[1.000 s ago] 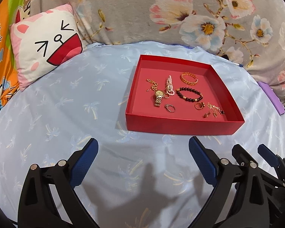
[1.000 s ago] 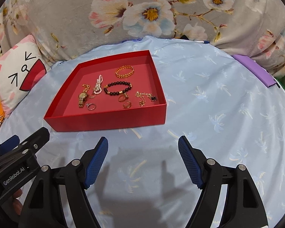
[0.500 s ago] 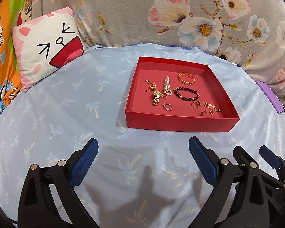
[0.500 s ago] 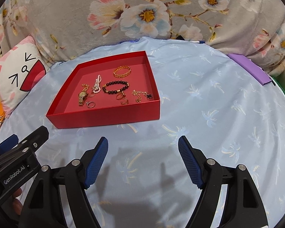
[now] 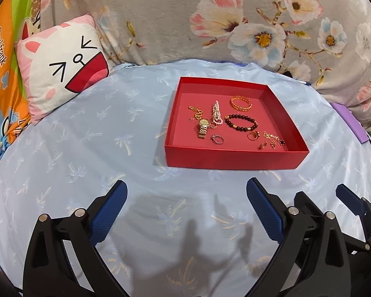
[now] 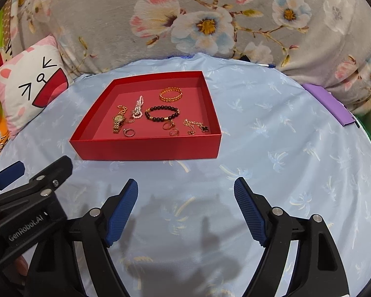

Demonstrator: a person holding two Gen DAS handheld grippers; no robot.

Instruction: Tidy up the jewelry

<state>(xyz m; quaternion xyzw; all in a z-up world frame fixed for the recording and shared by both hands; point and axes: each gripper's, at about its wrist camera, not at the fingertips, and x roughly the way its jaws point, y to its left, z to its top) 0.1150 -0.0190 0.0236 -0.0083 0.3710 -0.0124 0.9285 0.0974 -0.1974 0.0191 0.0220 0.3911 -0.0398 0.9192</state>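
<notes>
Blue bedsheet (image 5: 91, 133) has loads of bare space around the red tray (image 5: 234, 158), jewelry all inside it. Left gripper (image 5: 186, 198) gapes wide and empty; right gripper (image 6: 186, 193) is opening, nothing between, both short of the tray's near wall.

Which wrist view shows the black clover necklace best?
The right wrist view: the necklace lies in the red box's near right corner, with its black clover charm distinct. In the left wrist view it looks smaller, a tangle of chain beside a ring.
</notes>
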